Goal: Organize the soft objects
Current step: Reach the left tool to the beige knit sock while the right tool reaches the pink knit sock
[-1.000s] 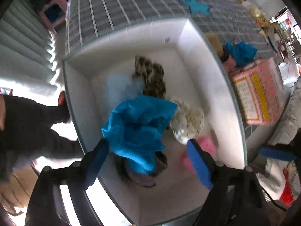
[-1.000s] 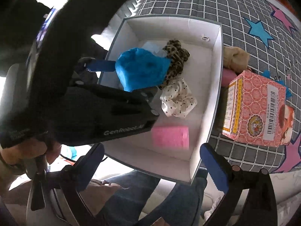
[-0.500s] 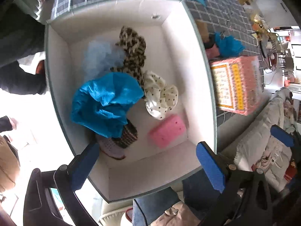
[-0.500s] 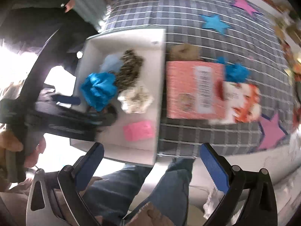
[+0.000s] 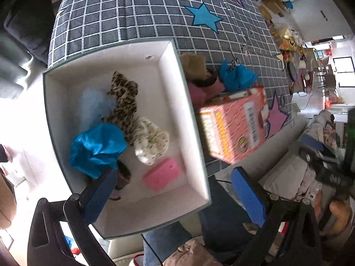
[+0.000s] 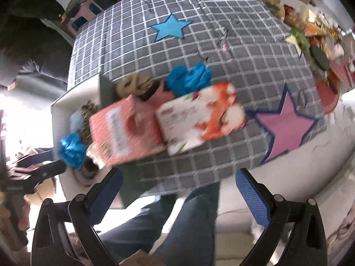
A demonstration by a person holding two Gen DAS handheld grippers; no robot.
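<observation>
A white open box sits at the near edge of the grid-patterned table. Inside lie a blue scrunchie, a leopard scrunchie, a pale blue puff, a dotted cream scrunchie, a pink sponge and a dark item. Outside, right of the box, lie a tan scrunchie, a pink-and-black item and a second blue scrunchie. My left gripper is open and empty above the box's near side. My right gripper is open and empty over the table's near edge.
A pink carton and a white-and-orange carton stand right of the box. Star patches mark the grey cloth. Clutter lines the far right edge. The person's jeans are below the grippers.
My left gripper has let go of the blue scrunchie, which now lies in the box, and has pulled back. My right gripper has swung right, toward the cartons and the loose scrunchies.
</observation>
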